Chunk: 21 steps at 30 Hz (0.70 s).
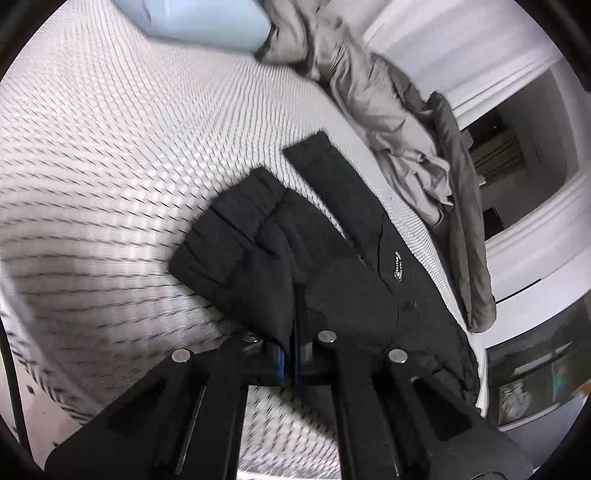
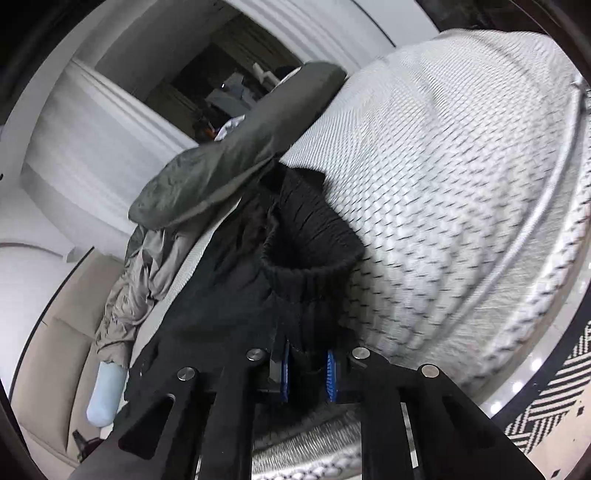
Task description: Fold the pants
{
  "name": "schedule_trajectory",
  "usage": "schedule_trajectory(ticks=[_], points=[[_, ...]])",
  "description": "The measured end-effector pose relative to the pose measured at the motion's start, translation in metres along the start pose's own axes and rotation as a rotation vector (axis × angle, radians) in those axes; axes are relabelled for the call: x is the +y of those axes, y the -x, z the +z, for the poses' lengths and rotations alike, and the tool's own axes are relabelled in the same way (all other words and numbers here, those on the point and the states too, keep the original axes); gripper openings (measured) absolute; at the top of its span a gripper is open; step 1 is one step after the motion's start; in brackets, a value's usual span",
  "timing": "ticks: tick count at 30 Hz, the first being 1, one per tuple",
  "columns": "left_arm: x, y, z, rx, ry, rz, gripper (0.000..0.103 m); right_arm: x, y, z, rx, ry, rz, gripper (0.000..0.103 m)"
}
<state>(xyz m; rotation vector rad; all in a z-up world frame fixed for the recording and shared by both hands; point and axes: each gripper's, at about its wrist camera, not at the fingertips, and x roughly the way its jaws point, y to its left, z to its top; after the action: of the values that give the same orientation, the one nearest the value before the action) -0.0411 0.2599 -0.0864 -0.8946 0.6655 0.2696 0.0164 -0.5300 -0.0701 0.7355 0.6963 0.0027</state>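
Black pants (image 1: 332, 266) lie bunched on a white quilted mattress (image 1: 129, 129), one leg (image 1: 321, 166) stretched toward the far edge and a silver zip pull (image 1: 398, 266) showing. My left gripper (image 1: 293, 363) is shut on a fold of the black cloth, its blue pads pressed together. In the right wrist view the same pants (image 2: 221, 295) hang off the mattress (image 2: 461, 184), with a ribbed elastic band (image 2: 306, 254) standing open like a cuff. My right gripper (image 2: 307, 369) is shut on the gathered cloth just below that band, one blue pad (image 2: 331, 373) on each side.
A crumpled grey blanket (image 1: 388, 110) runs along the mattress's far edge, beside a light blue pillow (image 1: 207, 22). White panelled walls and a dark doorway (image 1: 498, 155) lie beyond. The right wrist view shows the blanket (image 2: 236, 147), beige floor (image 2: 55, 350) and a patterned rug (image 2: 554, 406).
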Motion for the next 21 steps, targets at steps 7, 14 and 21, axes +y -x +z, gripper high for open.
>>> schedule_trajectory(ticks=[7, 14, 21], points=[[0.001, 0.003, 0.003, 0.016, -0.038, 0.023, 0.0, -0.009, 0.002, -0.001, 0.045, -0.003, -0.025, 0.013], [-0.041, 0.008, 0.039, -0.045, -0.099, -0.02, 0.0, 0.043, 0.036, 0.031, -0.079, 0.068, 0.009, 0.013], [-0.102, -0.028, 0.109, -0.037, -0.126, -0.043, 0.0, 0.105, -0.001, 0.102, -0.14, 0.13, -0.017, 0.013]])
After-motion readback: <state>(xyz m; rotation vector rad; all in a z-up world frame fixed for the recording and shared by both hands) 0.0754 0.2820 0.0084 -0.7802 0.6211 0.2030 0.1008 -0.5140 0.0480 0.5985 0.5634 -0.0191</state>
